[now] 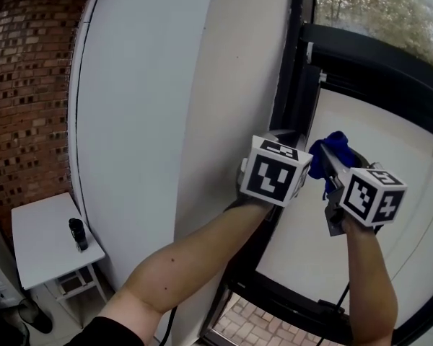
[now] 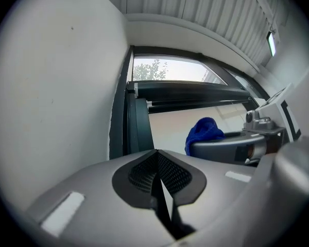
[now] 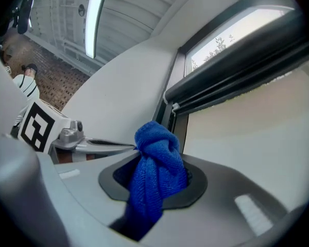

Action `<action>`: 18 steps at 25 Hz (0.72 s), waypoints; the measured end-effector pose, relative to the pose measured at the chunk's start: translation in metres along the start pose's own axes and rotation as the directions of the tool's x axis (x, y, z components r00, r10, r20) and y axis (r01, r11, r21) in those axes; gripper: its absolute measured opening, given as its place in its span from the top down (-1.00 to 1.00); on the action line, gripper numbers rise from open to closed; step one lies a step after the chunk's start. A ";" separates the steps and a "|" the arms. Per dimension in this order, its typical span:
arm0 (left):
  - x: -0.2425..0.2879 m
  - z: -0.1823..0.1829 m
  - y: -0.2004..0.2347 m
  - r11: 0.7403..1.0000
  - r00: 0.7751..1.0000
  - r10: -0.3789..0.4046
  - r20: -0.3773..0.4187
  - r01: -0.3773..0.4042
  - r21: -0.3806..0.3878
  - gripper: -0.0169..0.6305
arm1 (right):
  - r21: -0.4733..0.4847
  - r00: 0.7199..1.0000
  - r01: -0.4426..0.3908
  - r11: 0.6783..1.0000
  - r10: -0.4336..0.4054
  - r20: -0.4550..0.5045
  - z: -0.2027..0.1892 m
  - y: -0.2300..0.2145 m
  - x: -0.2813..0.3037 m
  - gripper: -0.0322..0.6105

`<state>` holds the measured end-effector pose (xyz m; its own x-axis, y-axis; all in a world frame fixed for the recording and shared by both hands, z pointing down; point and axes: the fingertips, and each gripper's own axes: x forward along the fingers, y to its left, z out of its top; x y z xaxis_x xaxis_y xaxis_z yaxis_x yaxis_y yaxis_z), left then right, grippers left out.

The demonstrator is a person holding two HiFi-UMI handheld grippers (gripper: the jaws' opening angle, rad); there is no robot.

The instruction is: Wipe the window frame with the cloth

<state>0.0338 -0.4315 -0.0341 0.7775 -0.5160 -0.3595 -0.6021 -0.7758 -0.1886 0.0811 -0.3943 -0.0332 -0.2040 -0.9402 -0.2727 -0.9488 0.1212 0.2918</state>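
Note:
A bunched blue cloth (image 1: pixel 330 152) (image 3: pixel 157 169) (image 2: pixel 203 132) sticks out of my right gripper (image 1: pixel 323 156) (image 3: pixel 159 176), whose jaws are shut on it. It is held up before the pale window blind (image 1: pixel 361 215), just right of the dark vertical window frame (image 1: pixel 289 71) (image 2: pixel 135 122) (image 3: pixel 170 118). My left gripper (image 1: pixel 289 137) (image 2: pixel 157 181) is shut with nothing in it, its tips close to that frame bar. The dark horizontal frame bar (image 1: pixel 375 56) (image 3: pixel 237 60) runs above both.
A white wall (image 1: pixel 166 107) lies left of the frame, with a brick wall (image 1: pixel 22 92) beyond it. Below on the floor stands a small white table (image 1: pixel 47 240) carrying a dark bottle (image 1: pixel 77 234). Trees show through the upper pane (image 1: pixel 375 6).

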 end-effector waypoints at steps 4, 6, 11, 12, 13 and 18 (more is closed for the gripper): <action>0.005 0.026 0.003 1.000 1.000 -0.011 0.021 0.012 -0.023 0.97 | -0.070 1.000 0.008 0.998 -0.006 0.030 0.045 -0.005 0.009 0.57; 0.008 0.023 0.007 1.000 0.999 -0.002 0.032 0.003 -0.012 0.97 | -0.106 0.999 0.000 0.994 0.005 0.045 0.051 -0.005 0.017 0.57; -0.001 0.034 0.005 1.000 0.998 -0.011 0.055 0.011 0.004 0.97 | -0.199 0.995 0.036 0.979 -0.018 0.094 0.088 0.000 0.023 0.57; 0.001 0.035 0.008 1.000 0.999 -0.008 0.053 0.009 -0.004 0.97 | -0.213 0.995 0.043 0.976 -0.022 0.101 0.096 0.000 0.026 0.57; 0.005 0.035 0.012 1.000 0.999 -0.003 0.051 0.003 -0.005 0.97 | -0.227 0.994 0.049 0.973 -0.026 0.106 0.102 -0.001 0.032 0.57; 0.009 0.037 0.027 0.999 0.998 0.031 0.057 -0.031 -0.010 0.97 | -0.260 0.987 0.092 0.961 -0.052 0.155 0.129 -0.006 0.048 0.57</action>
<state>0.0180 -0.4439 -0.0763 0.7467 -0.5185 -0.4167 -0.6238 -0.7633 -0.1681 0.0454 -0.3991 -0.1665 -0.1892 -0.8845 -0.4264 -0.8679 -0.0524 0.4940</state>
